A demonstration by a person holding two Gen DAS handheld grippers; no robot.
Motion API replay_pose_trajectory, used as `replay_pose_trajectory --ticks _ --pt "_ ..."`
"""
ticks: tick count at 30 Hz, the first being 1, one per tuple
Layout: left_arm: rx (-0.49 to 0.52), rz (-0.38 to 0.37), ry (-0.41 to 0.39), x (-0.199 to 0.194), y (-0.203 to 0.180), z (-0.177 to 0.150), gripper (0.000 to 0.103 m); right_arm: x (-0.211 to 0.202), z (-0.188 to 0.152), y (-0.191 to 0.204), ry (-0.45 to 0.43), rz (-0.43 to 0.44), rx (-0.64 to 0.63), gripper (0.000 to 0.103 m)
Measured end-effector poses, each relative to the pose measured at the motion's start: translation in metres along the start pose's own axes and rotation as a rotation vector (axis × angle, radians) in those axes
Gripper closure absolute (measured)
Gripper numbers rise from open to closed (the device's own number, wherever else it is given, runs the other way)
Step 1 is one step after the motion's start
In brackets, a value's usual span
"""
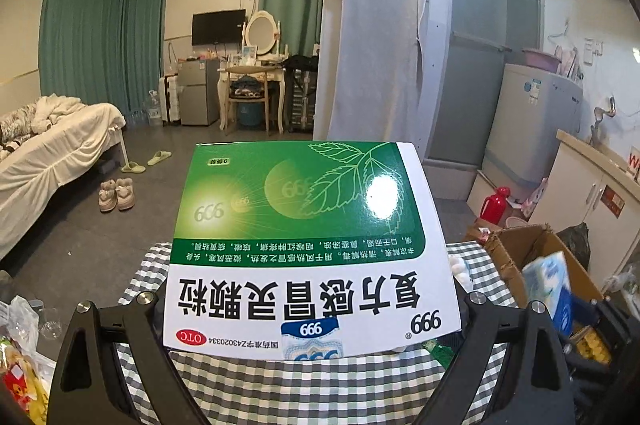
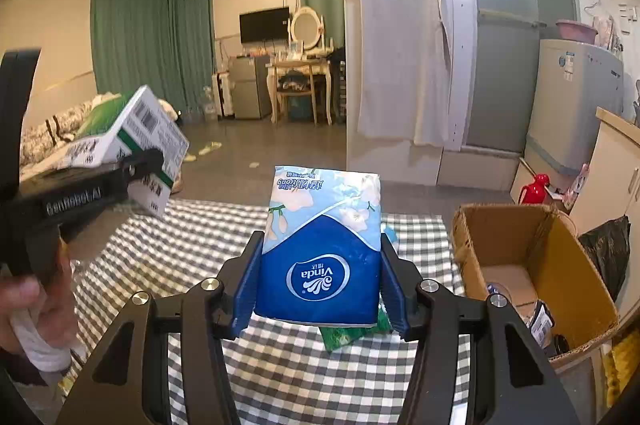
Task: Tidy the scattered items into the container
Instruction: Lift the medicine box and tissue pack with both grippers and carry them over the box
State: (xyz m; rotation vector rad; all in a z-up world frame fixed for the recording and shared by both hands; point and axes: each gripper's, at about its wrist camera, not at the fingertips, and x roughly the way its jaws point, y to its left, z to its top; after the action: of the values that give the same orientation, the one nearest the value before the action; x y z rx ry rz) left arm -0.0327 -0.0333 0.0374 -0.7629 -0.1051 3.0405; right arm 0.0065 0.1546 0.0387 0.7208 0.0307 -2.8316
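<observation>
My left gripper (image 1: 312, 309) is shut on a green and white medicine box (image 1: 304, 249) and holds it above the checked tablecloth (image 1: 280, 385). The box also shows at the left of the right wrist view (image 2: 132, 141), held by the left gripper (image 2: 136, 165). My right gripper (image 2: 318, 285) is shut on a blue Vinda tissue pack (image 2: 320, 257), lifted above the cloth. The open cardboard box (image 2: 568, 265) stands at the right of the table, with a few small items inside. In the left wrist view the cardboard box (image 1: 520, 245) and the tissue pack (image 1: 548, 285) are at the right.
A green packet (image 2: 344, 335) lies on the cloth under the tissue pack. Cotton balls (image 1: 460, 271) lie near the cloth's right side. Plastic bags with snacks (image 1: 20, 365) lie at the left. A black bag (image 2: 608, 249) and a cabinet (image 2: 612, 177) stand beyond the cardboard box.
</observation>
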Motion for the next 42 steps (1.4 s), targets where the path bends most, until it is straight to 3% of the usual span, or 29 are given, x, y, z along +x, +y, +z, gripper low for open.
replay_pose_trajectory --ticks 5,23,42 --pt "0.017 0.009 -0.031 -0.011 -0.003 -0.003 0.008 0.0 0.003 0.001 -0.002 0.0 -0.003 0.05" --pt "0.053 -0.039 -0.019 -0.011 -0.038 -0.008 0.008 -0.009 0.008 -0.029 -0.021 -0.051 0.029 0.05" --pt "0.114 -0.145 0.027 0.008 -0.103 -0.003 0.008 -0.027 0.004 -0.094 0.0 -0.219 0.086 0.05"
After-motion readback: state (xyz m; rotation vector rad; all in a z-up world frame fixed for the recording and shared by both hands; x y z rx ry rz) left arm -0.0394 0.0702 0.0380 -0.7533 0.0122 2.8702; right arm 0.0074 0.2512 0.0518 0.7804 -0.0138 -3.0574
